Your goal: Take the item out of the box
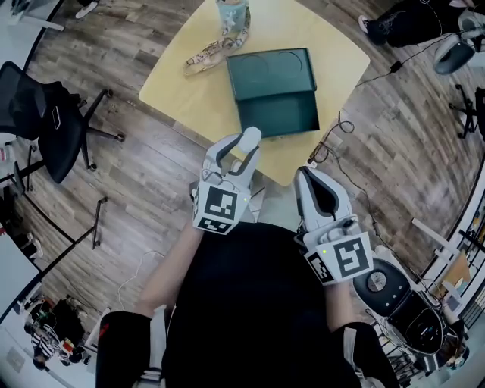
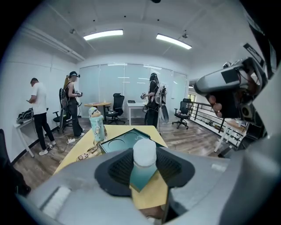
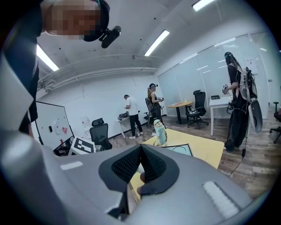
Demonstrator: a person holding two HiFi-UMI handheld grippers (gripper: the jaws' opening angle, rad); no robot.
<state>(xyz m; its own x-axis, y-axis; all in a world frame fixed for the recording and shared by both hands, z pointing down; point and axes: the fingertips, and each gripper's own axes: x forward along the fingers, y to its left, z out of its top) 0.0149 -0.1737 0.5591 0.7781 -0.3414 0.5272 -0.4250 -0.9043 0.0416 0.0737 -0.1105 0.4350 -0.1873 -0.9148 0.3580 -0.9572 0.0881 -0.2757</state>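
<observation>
A dark green box (image 1: pixel 279 114) lies open on the yellow table (image 1: pixel 182 83), its lid (image 1: pixel 269 72) folded back and showing two round recesses. The inside looks dark, and I see nothing in it. A pale blue-green bottle (image 1: pixel 233 15) with a patterned strap stands beyond the lid. My left gripper (image 1: pixel 233 145) is held open just short of the table's near edge. Through its gap the left gripper view shows the box (image 2: pixel 125 143) and the bottle (image 2: pixel 96 125). My right gripper (image 1: pixel 309 176) hovers to the right, near the table's corner, shut with nothing in it (image 3: pixel 140 151).
Black office chairs (image 1: pixel 45 121) stand on the wooden floor to the left. Cables (image 1: pixel 341 129) trail over the floor right of the table. Equipment sits at the lower right (image 1: pixel 409 303). Several people (image 2: pixel 153 101) stand at desks across the room.
</observation>
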